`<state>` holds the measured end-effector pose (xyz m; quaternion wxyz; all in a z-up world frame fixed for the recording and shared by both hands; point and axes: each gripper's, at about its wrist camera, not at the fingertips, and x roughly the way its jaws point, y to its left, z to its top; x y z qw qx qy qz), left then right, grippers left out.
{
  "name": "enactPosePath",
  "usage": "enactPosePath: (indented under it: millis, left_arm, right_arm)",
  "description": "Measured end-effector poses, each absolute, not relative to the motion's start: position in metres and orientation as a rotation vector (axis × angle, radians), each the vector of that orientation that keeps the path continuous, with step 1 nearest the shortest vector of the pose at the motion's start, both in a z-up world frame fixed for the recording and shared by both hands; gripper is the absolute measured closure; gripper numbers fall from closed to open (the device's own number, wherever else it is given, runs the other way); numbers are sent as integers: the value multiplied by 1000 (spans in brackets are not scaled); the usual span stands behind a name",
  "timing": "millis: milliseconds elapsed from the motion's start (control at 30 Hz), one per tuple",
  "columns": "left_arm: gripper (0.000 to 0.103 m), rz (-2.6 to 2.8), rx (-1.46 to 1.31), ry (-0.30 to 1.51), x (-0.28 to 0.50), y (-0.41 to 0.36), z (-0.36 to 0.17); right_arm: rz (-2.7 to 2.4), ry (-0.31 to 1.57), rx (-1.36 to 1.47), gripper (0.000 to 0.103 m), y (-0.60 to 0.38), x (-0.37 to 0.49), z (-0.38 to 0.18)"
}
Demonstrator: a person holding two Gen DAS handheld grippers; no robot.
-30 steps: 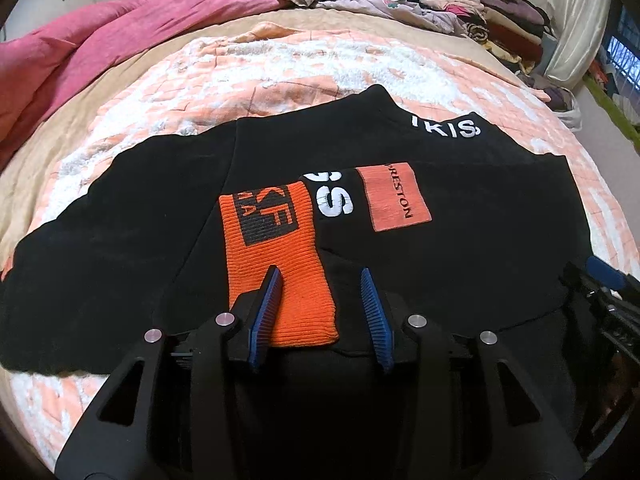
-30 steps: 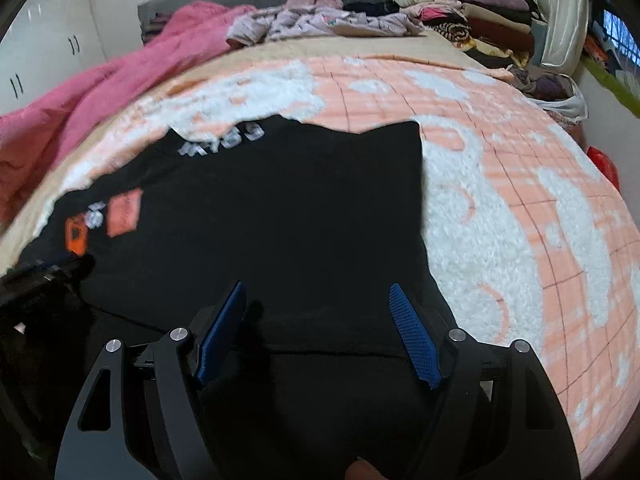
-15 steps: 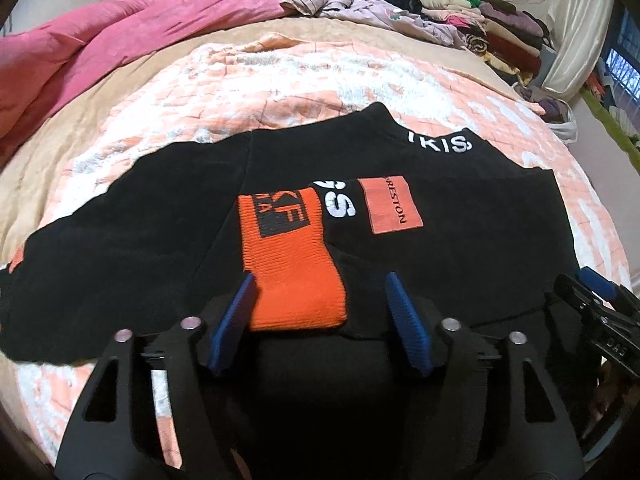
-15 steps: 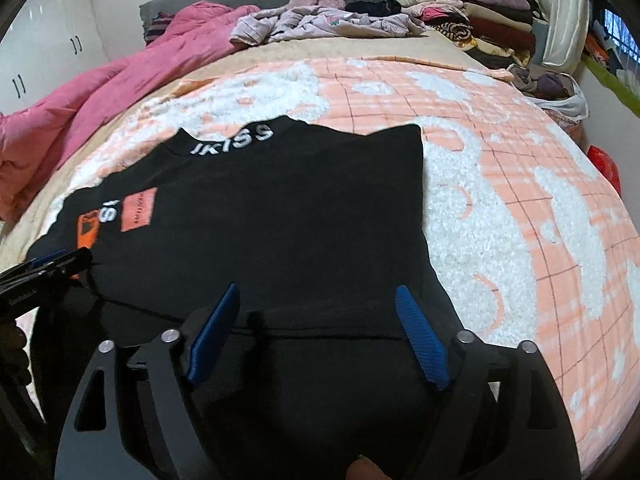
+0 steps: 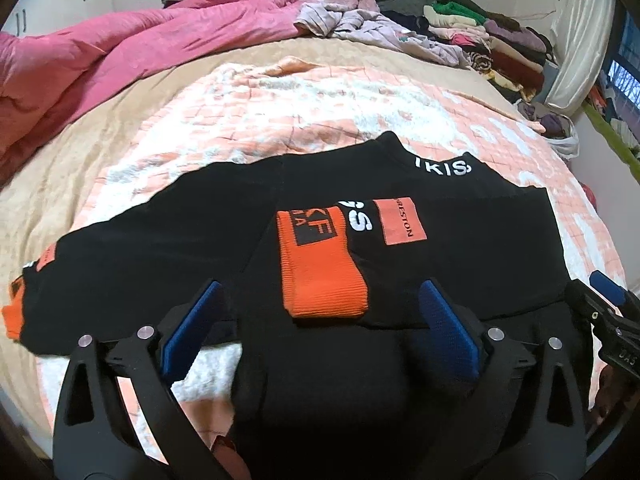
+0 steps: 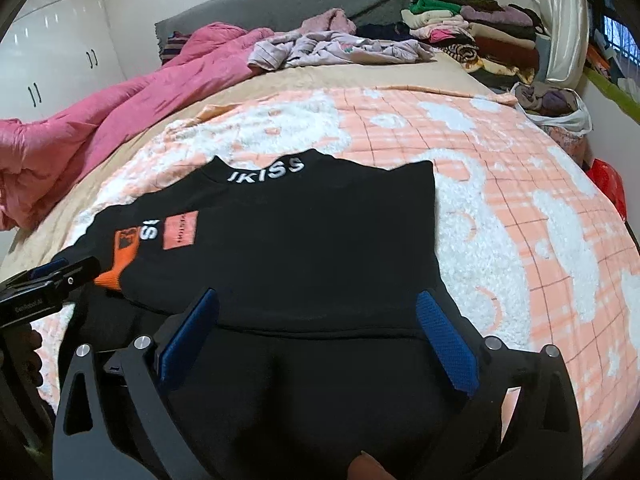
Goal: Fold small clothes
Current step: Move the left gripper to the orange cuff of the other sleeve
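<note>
Black sweatshirt [image 6: 304, 248] flat on peach/white blanket [image 6: 520, 200], folded hem betw. right gripper [image 6: 316, 320] jaws, opening, not pinching. Left gripper [image 6: 48, 280] at left edge.

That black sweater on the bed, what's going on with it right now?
A person is folding the black sweater on the peach and white blanket, using a handheld gripper in each hand. One sleeve with its orange cuff is already folded across the front; the other sleeve is laid out to the side. The left gripper and right gripper are both opening above the near hem, gripping nothing.
</note>
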<state>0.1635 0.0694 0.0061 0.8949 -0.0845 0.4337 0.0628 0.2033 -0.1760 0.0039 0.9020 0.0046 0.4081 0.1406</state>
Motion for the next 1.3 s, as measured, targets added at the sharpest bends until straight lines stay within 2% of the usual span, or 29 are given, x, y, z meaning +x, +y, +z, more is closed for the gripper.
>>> enactPosePath:
  millis: [667,1300]
  left_arm:
    - [10,217,-217,823,125,116,30]
    - [10,345,-294,780,86,185,32]
  right_arm:
    - [373,775,-41,5,-126,178,32]
    - [527,728,-143,4,-41,157,52]
